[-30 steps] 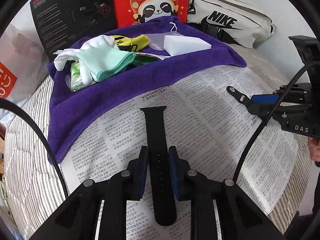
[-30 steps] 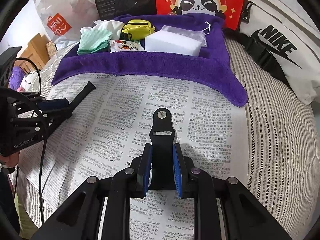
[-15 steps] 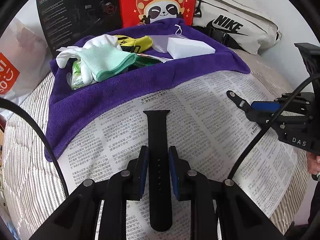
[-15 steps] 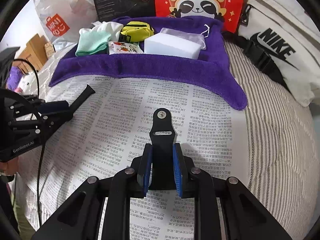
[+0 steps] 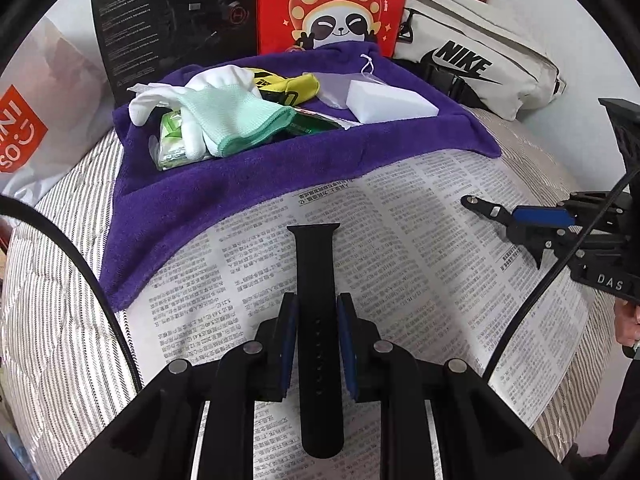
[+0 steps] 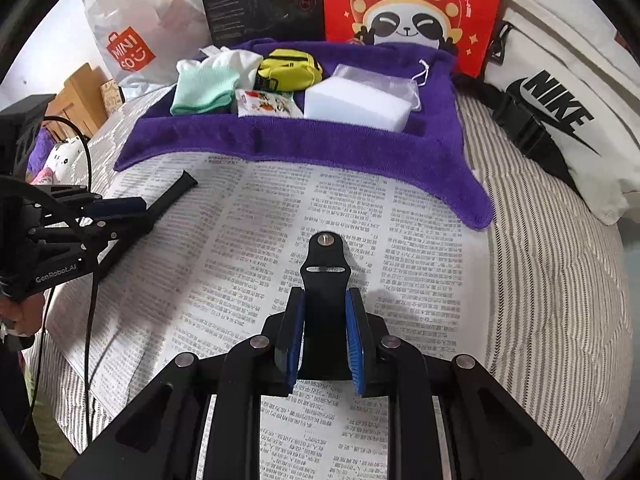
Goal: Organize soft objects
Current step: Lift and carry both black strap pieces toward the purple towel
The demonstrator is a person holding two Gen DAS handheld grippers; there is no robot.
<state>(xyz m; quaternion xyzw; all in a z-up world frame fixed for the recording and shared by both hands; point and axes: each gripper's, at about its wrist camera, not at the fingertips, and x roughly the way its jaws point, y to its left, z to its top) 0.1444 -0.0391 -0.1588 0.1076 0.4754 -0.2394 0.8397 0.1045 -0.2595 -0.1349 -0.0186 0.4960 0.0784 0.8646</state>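
Pointing lengthwise toward the purple towel (image 5: 224,184), the holed strap (image 5: 318,320) sits clamped in the left gripper (image 5: 317,322). The right gripper (image 6: 325,320) pinches the pin strap (image 6: 325,280), seemingly over open newspaper (image 6: 248,240).

Matt black rubbery strap (image 5: 318,320); printed newspaper (image 5: 420,240); plush purple towel (image 5: 240,184); striped quilted bed cover (image 6: 560,280); glossy red paper bag (image 6: 412,4).

Bright even daylight, soft shadows, sharp focus, fisheye bending, dark vignetted corners
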